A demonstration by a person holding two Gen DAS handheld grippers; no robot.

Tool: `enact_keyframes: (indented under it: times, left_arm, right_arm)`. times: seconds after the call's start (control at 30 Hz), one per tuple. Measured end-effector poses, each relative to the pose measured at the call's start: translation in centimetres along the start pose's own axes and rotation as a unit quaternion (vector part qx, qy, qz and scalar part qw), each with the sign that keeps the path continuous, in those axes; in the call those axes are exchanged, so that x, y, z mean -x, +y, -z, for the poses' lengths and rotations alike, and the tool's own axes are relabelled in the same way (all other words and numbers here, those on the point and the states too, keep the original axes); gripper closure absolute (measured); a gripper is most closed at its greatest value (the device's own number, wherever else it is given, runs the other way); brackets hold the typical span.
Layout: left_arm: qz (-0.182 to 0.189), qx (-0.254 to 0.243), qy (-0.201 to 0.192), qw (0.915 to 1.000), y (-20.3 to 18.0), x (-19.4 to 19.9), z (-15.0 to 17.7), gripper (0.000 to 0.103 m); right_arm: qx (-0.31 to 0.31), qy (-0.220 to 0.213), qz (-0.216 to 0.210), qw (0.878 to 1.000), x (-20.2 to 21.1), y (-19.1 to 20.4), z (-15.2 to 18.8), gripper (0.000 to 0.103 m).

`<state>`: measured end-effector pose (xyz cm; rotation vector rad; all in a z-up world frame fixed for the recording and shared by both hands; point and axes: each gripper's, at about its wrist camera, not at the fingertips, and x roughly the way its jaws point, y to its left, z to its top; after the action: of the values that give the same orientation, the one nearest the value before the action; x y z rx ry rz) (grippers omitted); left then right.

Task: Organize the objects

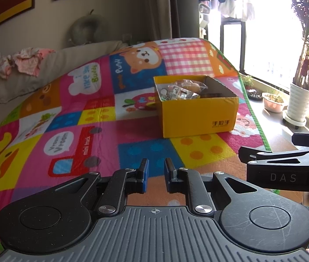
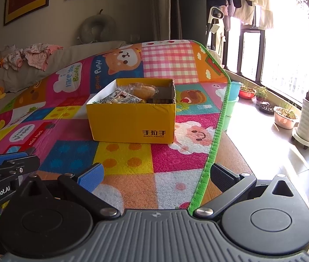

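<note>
Seemingly step: idle, snacks already in box (image 2: 132, 118) on mat (image 2: 132, 159) | left tongs (image 1: 156, 174) nearly pressed together, empty | right tongs (image 2: 154, 179) spread, empty | next: find loose items, none in sight.

Wooden bench (image 2: 231, 157) covered by a colourful patchwork cartoon play mat (image 2: 132, 159) with green trim. Open yellow cardboard box (image 2: 132, 122) sits on the mat, holding packaged snacks (image 2: 121, 98). Bare wood shows along the right edge.
</note>
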<state>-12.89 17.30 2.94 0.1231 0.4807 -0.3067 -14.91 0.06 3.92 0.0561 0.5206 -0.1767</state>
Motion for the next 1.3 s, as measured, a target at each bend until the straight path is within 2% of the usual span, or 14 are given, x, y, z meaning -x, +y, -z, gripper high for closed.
enact_keyframes:
  times: [1.3]
  left_arm:
    - [0.000, 0.000, 0.001, 1.0000, 0.01, -0.04, -0.03, 0.085]
  right_arm:
    - [-0.004, 0.007, -0.003, 1.000, -0.05, 0.10, 0.54, 0.000]
